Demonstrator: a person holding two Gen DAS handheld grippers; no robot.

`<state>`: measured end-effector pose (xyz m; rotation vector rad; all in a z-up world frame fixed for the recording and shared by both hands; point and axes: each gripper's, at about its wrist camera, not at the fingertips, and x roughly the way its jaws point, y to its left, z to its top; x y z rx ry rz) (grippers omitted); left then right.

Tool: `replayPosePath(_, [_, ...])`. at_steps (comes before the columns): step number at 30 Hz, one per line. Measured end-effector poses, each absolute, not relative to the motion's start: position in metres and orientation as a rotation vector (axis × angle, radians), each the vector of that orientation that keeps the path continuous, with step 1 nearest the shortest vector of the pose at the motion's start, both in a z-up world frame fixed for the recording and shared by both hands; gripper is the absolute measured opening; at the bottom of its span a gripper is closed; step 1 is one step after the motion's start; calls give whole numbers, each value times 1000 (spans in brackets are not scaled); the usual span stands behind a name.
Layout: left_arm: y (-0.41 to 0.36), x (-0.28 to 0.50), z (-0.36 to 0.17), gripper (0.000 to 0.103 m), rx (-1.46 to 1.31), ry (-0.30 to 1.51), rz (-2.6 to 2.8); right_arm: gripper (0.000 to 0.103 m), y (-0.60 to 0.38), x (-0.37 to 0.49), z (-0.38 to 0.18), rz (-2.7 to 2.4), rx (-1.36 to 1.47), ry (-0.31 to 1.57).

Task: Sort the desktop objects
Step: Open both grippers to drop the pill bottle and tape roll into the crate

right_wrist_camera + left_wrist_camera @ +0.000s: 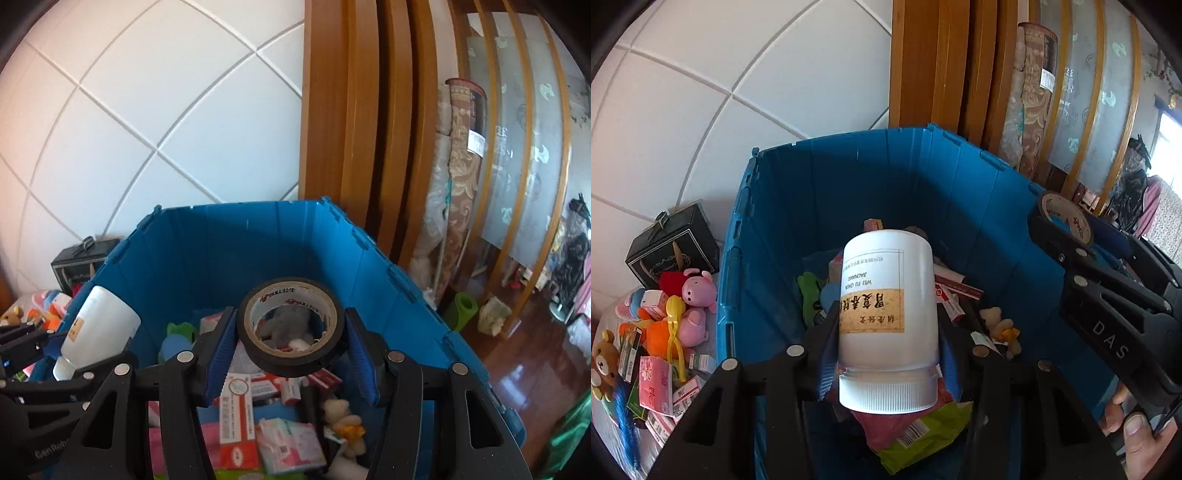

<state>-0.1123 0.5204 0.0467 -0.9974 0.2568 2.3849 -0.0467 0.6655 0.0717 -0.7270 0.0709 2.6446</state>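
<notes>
My left gripper (pixel 886 325) is shut on a white pill bottle (pixel 888 314) with a tan label, cap toward the camera, held over the open blue bin (pixel 783 206). My right gripper (pixel 290 347) is shut on a black roll of tape (pixel 290 332), also above the blue bin (pixel 229 243). In the left wrist view the right gripper (pixel 1067 236) and its tape roll (pixel 1065 216) show at the right edge, with a person's hand (pixel 1137 428) below. The right wrist view catches the bottle (pixel 98 328) at the left. Inside the bin lie boxes, packets and small plush toys.
Left of the bin, plush toys (pixel 690 314), small boxes and a dark gift box (pixel 672 247) crowd the surface. A white tiled wall (pixel 720 74) rises behind, with a wooden door frame (pixel 934 62) and rolled carpets (pixel 458 184) to the right. Wooden floor (pixel 535 350) lies lower right.
</notes>
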Motion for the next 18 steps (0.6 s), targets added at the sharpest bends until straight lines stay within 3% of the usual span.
replayPosePath(18, [521,-116,37,45,-1086,255,2405,56,664,-57,63,2585,-831,2])
